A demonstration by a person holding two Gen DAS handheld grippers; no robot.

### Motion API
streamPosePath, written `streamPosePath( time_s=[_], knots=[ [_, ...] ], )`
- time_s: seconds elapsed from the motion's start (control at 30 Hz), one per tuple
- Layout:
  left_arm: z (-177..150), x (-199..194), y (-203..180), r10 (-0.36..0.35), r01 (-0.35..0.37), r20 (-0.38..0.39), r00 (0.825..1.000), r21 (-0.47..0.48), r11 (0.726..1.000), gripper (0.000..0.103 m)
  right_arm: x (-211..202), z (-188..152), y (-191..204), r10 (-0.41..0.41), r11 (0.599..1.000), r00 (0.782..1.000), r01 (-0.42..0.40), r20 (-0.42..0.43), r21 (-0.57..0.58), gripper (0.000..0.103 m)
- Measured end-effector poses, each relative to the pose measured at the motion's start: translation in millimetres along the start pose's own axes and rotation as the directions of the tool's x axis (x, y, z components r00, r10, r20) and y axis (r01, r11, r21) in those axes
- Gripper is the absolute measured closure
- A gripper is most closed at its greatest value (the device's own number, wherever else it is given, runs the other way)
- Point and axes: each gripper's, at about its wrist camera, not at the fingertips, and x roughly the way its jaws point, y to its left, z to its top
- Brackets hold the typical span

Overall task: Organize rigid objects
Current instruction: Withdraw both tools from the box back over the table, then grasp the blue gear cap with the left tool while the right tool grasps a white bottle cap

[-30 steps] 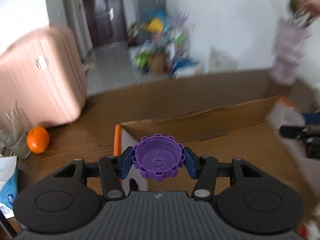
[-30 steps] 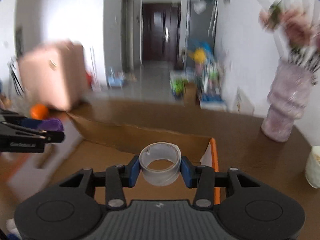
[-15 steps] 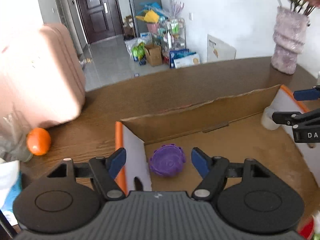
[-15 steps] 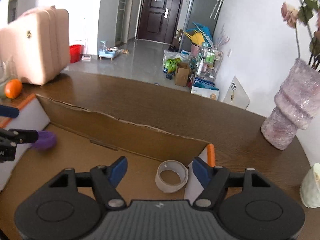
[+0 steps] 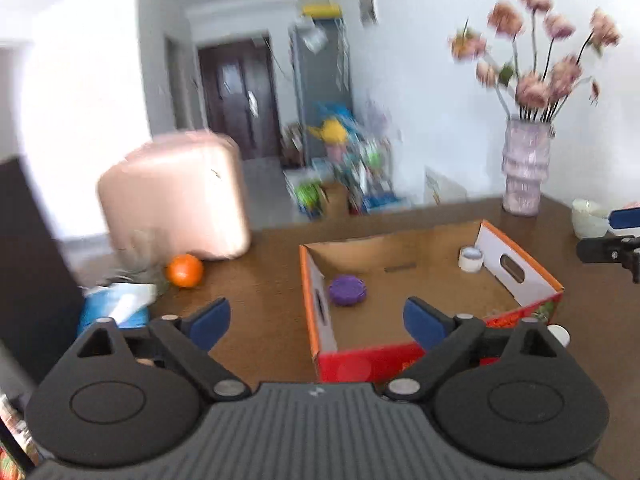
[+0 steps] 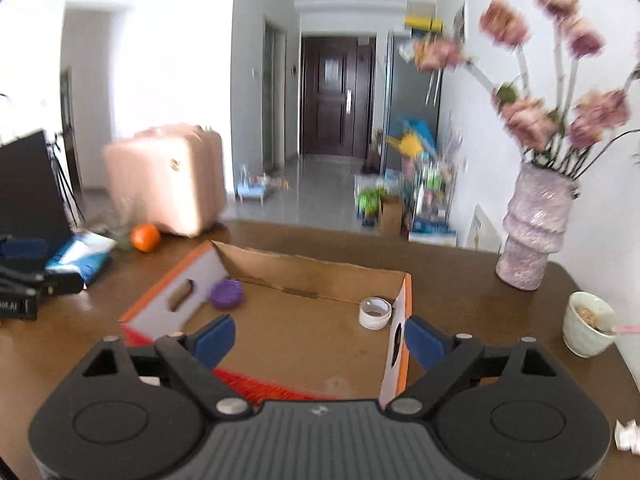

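**Both tongs spread above the box**

Left wrist view: left tongs (image 5: 317, 322) spread wide, blue pads apart, pinching nothing; cardboard box (image 5: 520, 276) open on the brown tabletop (image 5: 256, 276) just ahead; purple cap (image 5: 347, 289) lying on the box floor toward 9 o'clock, near the left wall; tape roll (image 5: 471, 257) standing in the corner toward 2 o'clock, touching the right wall; orange (image 5: 185, 270) on the tabletop at 10 o'clock, well apart from the box; vase (image 5: 524, 168) of flowers at 2 o'clock.

Right wrist view: right tongs (image 6: 320, 338) likewise spread and holding nothing; purple cap (image 6: 227, 293) at 10 o'clock inside the box (image 6: 280, 258); tape roll (image 6: 375, 312) at 1 o'clock beside the right wall; cup (image 6: 588, 330) on the tabletop at 3 o'clock; left tongs (image 6: 36, 286) visible at 9 o'clock.
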Motion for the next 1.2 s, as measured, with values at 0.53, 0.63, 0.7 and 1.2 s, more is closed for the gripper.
streamPosePath(
  time_s=[0.53,0.63,0.7,1.2],
  knots=[
    [-191,-174,-18,0.086,-0.082,0.085,0.993,-0.053,0.995,0.0,-174,-199,84,-0.013,0.998,0.971,-0.004,0.239,0.068,0.0],
    [-201,-174,-25,0.063,-0.06,0.052,0.997,-0.057,0.997,0.0,-173,-224,84,0.027,0.987,0.984,-0.054,0.179,0.149,0.0],
    [-203,-172,-30,0.041,-0.039,0.044,0.998,-0.045,0.998,0.0,-165,-236,79,0.104,0.973,0.986,-0.128,0.129,0.192,0.0],
    [-192,-98,-20,0.068,-0.069,-0.047,0.997,-0.036,0.997,0.0,-105,-217,103,0.049,0.999,0.998,-0.049,0.03,0.012,0.0]
  ],
)
